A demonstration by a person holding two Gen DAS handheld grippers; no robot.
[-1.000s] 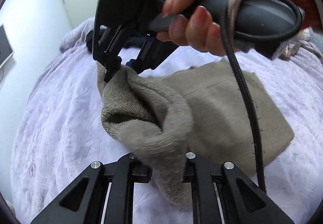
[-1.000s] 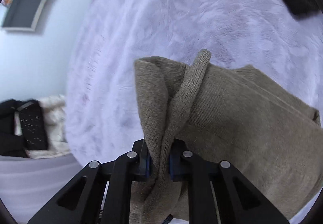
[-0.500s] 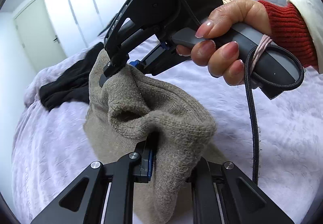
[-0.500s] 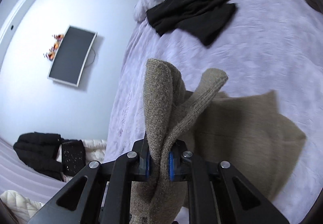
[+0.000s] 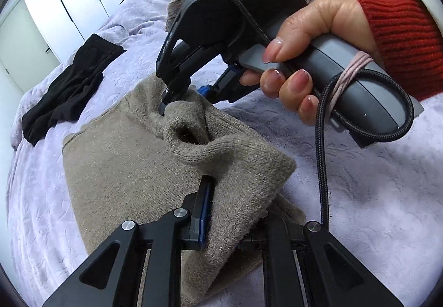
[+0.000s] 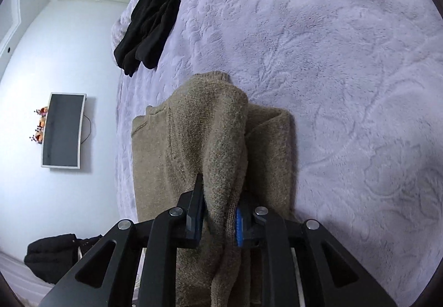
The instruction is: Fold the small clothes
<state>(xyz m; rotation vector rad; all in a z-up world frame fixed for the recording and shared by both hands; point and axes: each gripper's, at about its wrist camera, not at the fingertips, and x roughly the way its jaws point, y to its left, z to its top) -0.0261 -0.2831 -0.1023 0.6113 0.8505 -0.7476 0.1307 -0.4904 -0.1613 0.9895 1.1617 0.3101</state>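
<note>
Item: taupe knitted wool garment (image 5: 119,168), centre of lilac plush bedspread (image 6: 346,85). Left gripper (image 5: 221,212) and right gripper (image 6: 220,212) each clamp one edge. Advice: carry edges toward 12 o'clock level, corners aligned.

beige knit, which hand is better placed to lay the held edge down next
Neither alone, though the left leads slightly: both the left tongs and the right tongs are shut on the same folded edge of the beige knit, above its flat half on the bedspread. Probably lower them together.
</note>
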